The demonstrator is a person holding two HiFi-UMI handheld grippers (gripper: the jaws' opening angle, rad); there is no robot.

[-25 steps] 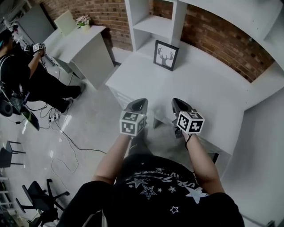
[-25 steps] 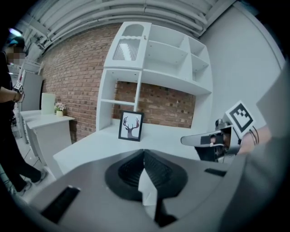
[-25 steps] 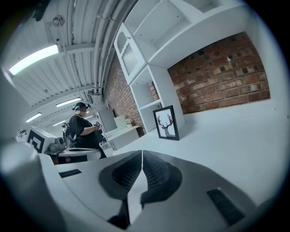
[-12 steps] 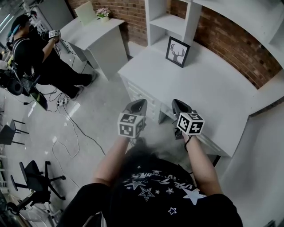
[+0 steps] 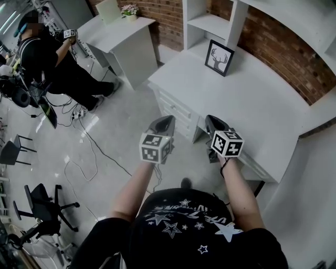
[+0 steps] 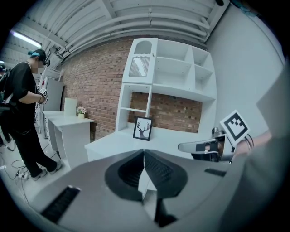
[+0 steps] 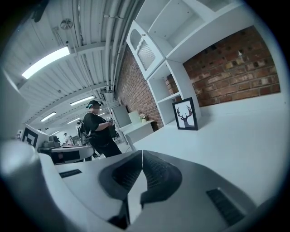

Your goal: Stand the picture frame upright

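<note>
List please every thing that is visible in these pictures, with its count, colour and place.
Picture frame: one, black with a deer print, upright at the back of the large desk.
Large desk: one, white, against the brick wall.
Shelf unit: one, white, behind the frame.
Small table: one, white, far left.
Flower pot: one, pale flowers, on the small table.
Other person: one, in black, beside the small table.
Chairs: two, black, lower left floor.
Cables: several, dark, on the floor.
Left gripper: one, grey, shut, empty, over the floor.
Right gripper: one, grey, shut, empty, near the desk's front edge.
</note>
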